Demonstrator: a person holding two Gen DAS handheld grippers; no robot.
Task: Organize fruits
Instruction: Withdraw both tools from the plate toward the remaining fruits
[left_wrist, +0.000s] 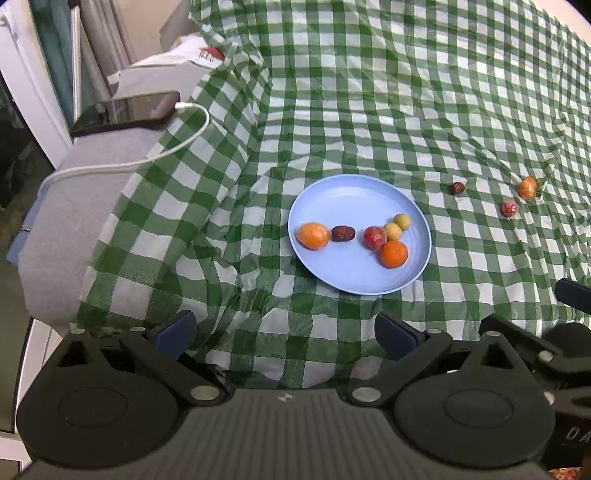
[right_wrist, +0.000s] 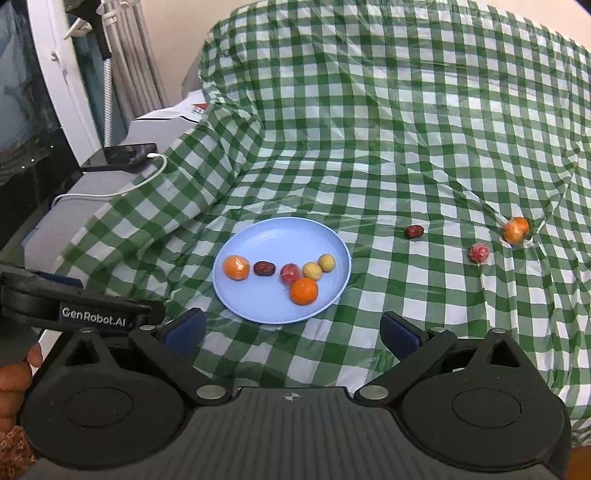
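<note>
Fruit's mostly on the blue plate (right_wrist: 332, 295) already, six pieces, with a date (right_wrist: 414, 231), a red one (right_wrist: 479, 253) and an orange (right_wrist: 516, 229) loose on the checked cloth (right_wrist: 369, 129), both left gripper (left_wrist: 284, 328) and right gripper (right_wrist: 291, 330) jaws wide and empty

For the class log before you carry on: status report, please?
Left gripper and right gripper open, empty. Six fruits on round light-blue plate. Dark red date, red fruit, wrapped orange loose on green-checked cloth. Nothing in the way.
</note>
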